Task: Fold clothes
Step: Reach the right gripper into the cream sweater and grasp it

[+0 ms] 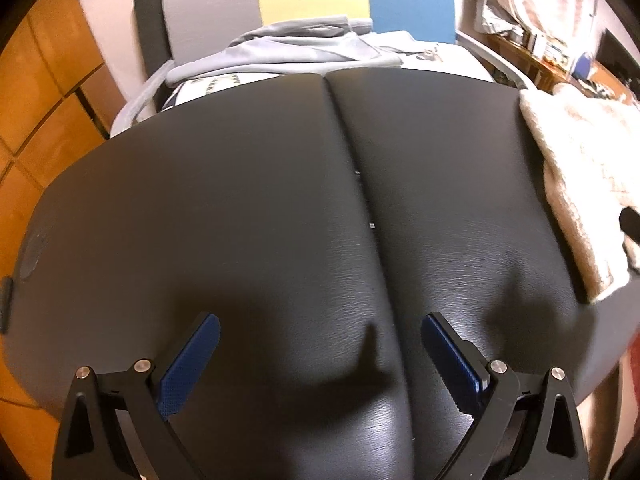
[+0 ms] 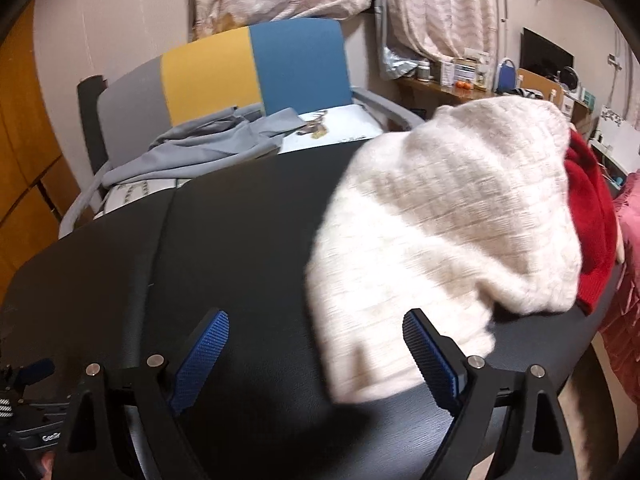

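Surface: black padded table, leather-like, with a seam running away from the cameras; bare in the middle and on the left.
Knit: cream garment heaped on the table's right side, its near edge lying between the right gripper's pads and partly blurred.
Red cloth: red garment just beyond the knit at the table's right edge, touching it.
Chair: grey, yellow and blue backrest behind the table; grey clothes piled on its seat.
Room: orange wooden cupboards at left, pale curtains at the back, cluttered shelf at right.
Left gripper: jaws wide, nothing between them, over bare table.
Right gripper: jaws wide, pads not pressing the knit.
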Tool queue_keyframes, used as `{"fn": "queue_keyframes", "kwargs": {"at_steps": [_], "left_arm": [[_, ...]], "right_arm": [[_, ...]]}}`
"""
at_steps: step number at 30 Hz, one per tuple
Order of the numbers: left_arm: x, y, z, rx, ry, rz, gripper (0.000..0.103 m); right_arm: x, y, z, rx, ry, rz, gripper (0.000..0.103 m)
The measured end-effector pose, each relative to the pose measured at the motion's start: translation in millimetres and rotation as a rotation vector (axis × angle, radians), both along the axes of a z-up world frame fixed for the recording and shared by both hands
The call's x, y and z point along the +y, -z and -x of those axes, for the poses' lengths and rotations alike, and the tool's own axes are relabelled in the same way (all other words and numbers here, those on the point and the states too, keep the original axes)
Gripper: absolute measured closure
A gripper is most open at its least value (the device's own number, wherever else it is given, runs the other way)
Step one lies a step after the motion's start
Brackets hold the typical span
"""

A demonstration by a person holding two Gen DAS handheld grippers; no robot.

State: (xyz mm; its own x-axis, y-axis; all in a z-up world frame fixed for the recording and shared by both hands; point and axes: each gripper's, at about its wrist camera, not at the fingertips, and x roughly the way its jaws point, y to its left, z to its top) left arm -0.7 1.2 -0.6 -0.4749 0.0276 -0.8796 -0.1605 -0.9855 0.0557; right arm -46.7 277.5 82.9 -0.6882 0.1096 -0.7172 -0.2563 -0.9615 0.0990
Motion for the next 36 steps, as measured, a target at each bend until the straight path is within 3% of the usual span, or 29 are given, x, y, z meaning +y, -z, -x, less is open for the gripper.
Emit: {"fn": "queue_keyframes", "kwargs": {"at_steps": [5,10,14,17,21,26,30,36], "left_arm": [[23,8,28,-0.063,0.023,-0.032,0.001],[48,7,32,-0.099,0.068,-0.025,0.001],[79,6,27,-0.067,0.115,0.001,0.001],[91,3,28,-0.074,0.155,0.009,0.001],[122,4,42,-0.042,0.179,0.033,0.001],[141,-4,42,-0.035,0.204,0.045,0.001],[151,-3,43,-0.011,0.230,0.055,0.001],[131,-2,42,0.028,0.266,0.110,0.001]], "right_arm": [[35,-10,-4,0.029,0.076,-0.014,0.016],[63,-14,-4,0.023,0.126,-0.024,0.021],[87,-9,-6,0.005,0.176,0.010,0.022],[112,-10,-10,0.004,0.257,-0.039,0.022],[162,-18,-12,0.052,0.359,-0.029,0.022],[208,-16,8,0.043,0.359,-0.012,0.022],[228,-9,29,0.024,0.346,-0.079,0.022],[259,0,51,0.018,0.331,-0.053,0.022]]}}
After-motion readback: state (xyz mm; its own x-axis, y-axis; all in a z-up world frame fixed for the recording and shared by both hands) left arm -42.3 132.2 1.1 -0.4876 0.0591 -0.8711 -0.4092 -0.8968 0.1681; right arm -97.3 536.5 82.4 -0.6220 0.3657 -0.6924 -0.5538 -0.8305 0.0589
